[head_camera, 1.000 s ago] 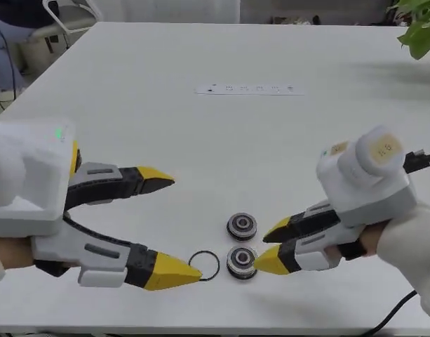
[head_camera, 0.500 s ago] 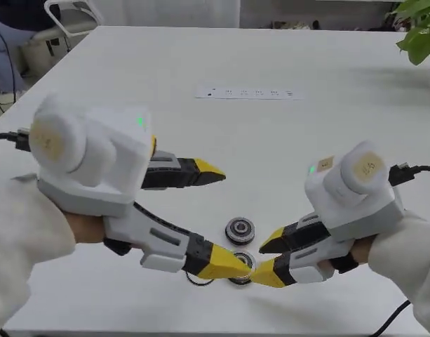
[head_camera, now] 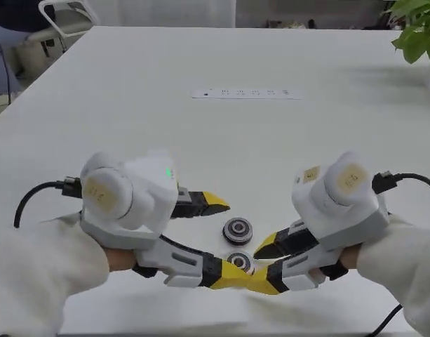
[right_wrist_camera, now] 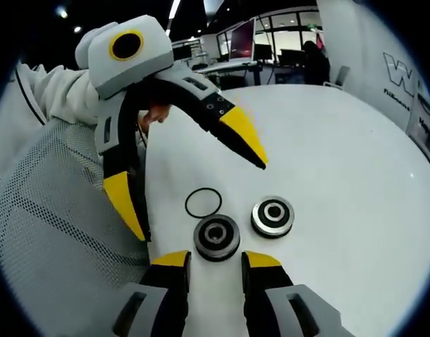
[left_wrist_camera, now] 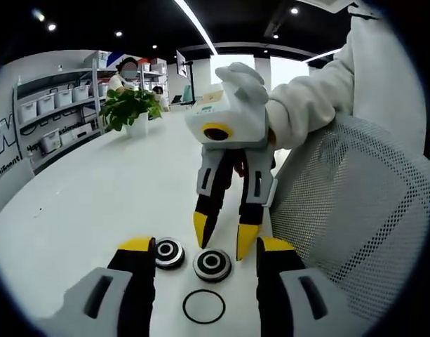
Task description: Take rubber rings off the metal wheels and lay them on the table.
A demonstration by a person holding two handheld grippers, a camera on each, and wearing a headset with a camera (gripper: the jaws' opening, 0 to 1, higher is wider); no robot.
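Two metal wheels point(head_camera: 237, 228) sit by the table's point(head_camera: 200, 140) near edge, a loose rubber ring point(left_wrist_camera: 183, 307) beside them. My left gripper point(head_camera: 236, 241) gapes wide and my right gripper point(head_camera: 257, 267) stands slightly parted at the nearer wheel. Crowded tips could clash and knock it off.

The far half of the desk point(head_camera: 200, 56) is open, crossed by a power strip point(head_camera: 246, 93), with a potted plant point(head_camera: 414, 31) at the far right. Near the front edge room is tight. The left hand-held gripper point(head_camera: 238, 241) and right hand-held gripper point(head_camera: 253, 265), jaws apart, nearly touch tips around the nearer metal wheel point(right_wrist_camera: 216, 237). The second wheel point(head_camera: 237, 229) sits just beyond, and a rubber ring point(left_wrist_camera: 204, 307) lies flat between the left jaws.
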